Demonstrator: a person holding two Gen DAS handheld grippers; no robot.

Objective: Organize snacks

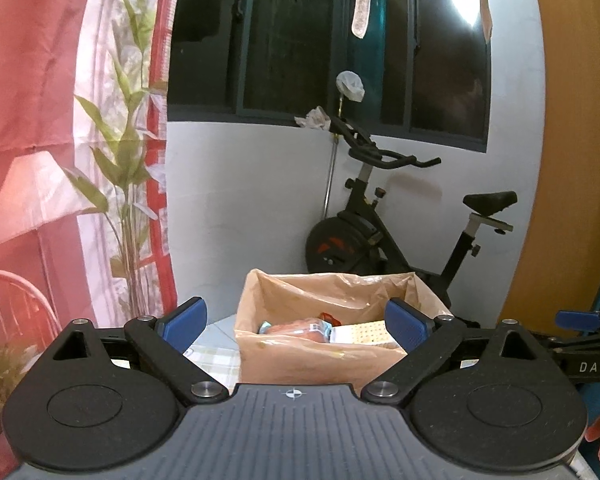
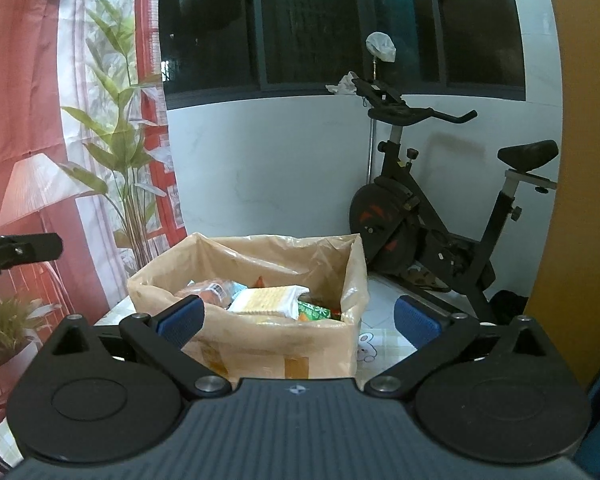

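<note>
Both grippers stand wide apart and hold nothing: the left gripper (image 1: pixel 296 324) and the right gripper (image 2: pixel 298 320) each face the plastic-lined cardboard box (image 2: pixel 260 344) just ahead on the checked tablecloth (image 2: pixel 384 344). Inside lie a cracker pack (image 2: pixel 268 300), an orange-wrapped pack (image 1: pixel 300 330) and a green packet (image 2: pixel 314 312); beyond stands an exercise bike (image 2: pixel 440 216)

Black exercise bike (image 2: pixel 440 220) against a white wall (image 2: pixel 268 168), dark window (image 2: pixel 340 20) above, red printed curtain (image 1: pixel 40 120) at left
</note>
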